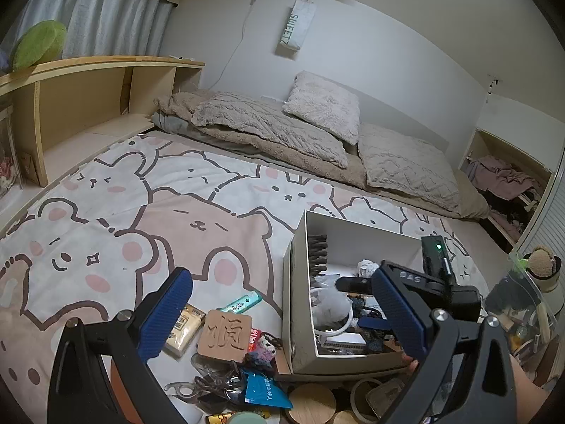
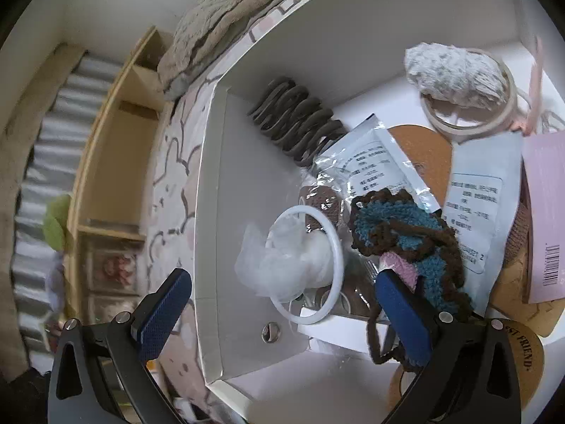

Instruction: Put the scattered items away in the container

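Leftmost, the left hand-held gripper (image 1: 280, 312) hangs spread and empty above the pile still on the bed: a tan packet (image 1: 183, 330), a carved brown block (image 1: 226, 335) and a blue sachet (image 1: 265, 390). The block looks stiff and light, best pinched across its edges; the sachet is probably slippery. Rightward, the right hand-held gripper (image 2: 282, 309) is released over the white box (image 2: 212, 212), beside a soft knitted piece (image 2: 406, 226). Items at the bottom edge are cut off.

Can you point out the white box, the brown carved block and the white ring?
white cardboard box (image 1: 298, 282), left wrist view, outer side wall.
brown carved square block (image 1: 225, 335), left wrist view, carved top face.
white plastic ring (image 2: 338, 247), right wrist view, right rim.
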Action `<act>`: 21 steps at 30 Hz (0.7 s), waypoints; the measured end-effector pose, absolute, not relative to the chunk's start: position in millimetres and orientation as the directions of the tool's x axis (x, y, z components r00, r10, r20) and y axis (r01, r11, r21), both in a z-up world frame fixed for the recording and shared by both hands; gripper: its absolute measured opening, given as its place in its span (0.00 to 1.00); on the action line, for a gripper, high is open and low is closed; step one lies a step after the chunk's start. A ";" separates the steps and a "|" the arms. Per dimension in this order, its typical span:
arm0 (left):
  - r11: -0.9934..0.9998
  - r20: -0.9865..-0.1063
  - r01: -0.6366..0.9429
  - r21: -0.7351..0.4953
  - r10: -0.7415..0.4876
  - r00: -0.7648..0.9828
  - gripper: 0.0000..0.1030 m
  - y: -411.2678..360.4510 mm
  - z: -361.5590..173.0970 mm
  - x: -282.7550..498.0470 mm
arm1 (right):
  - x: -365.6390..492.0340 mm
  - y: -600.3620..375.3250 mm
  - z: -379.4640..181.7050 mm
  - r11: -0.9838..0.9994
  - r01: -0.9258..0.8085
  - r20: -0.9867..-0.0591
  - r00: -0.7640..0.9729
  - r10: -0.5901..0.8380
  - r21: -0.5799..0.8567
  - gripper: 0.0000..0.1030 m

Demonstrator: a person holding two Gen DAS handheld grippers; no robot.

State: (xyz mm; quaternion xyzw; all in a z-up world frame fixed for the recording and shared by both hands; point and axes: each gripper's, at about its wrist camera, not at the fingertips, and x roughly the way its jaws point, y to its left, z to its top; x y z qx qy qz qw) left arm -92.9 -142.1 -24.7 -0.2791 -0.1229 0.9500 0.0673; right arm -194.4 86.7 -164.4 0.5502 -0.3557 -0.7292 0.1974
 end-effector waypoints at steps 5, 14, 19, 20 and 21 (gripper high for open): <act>-0.963 -0.522 -0.060 -0.263 0.194 -0.831 0.99 -140.6 -25.8 -94.0 | -186.1 89.3 -153.7 -0.665 -0.056 -0.643 -0.327 -0.693 0.745 1.00; -0.967 -0.530 -0.080 -0.241 0.200 -0.824 0.99 -127.3 -25.9 -88.1 | -157.3 100.3 -118.0 -0.653 0.084 -0.586 -0.367 -0.722 0.752 1.00; -0.970 -0.555 -0.082 -0.228 0.199 -0.808 0.99 -120.8 -30.6 -87.6 | -147.2 115.8 -98.6 -0.650 0.109 -0.562 -0.409 -0.719 0.752 1.00; -0.971 -0.557 -0.082 -0.226 0.198 -0.806 0.99 -119.7 -31.1 -87.1 | -145.6 117.8 -95.0 -0.656 0.118 -0.562 -0.419 -0.713 0.745 1.00; -0.971 -0.559 -0.083 -0.224 0.197 -0.805 0.99 -118.7 -31.1 -86.5 | -143.3 119.8 -91.2 -0.667 0.130 -0.563 -0.432 -0.704 0.734 1.00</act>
